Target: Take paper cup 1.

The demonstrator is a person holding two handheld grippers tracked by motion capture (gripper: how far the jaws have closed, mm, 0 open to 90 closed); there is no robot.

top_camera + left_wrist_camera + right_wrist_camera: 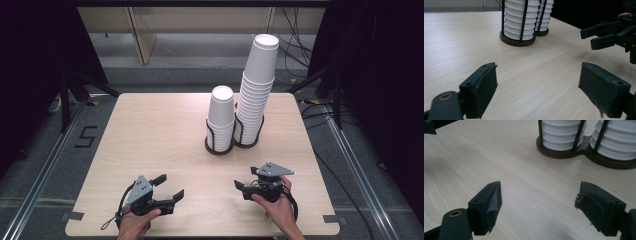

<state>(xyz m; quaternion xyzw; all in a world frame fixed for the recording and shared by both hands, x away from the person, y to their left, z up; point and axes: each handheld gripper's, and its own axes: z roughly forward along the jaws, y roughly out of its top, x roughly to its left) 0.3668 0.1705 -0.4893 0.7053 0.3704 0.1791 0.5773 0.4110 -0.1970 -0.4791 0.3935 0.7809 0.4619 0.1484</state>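
Both grippers, left (pixel 170 188) and right (pixel 246 184), hover low at the worktop's (pixel 150 130) near edge, fingers spread and empty; approach the far, short cup stack (pixel 220 117) squarely, pinching its top cup only.

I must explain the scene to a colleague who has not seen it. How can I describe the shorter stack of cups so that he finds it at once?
Start at the light wooden table; near its far edge stands a dark double holder with wire posts. It carries two stacks of upside-down white paper cups. The shorter stack is the left one, nearer the person, and reaches well below the top of the tall stack beside it.
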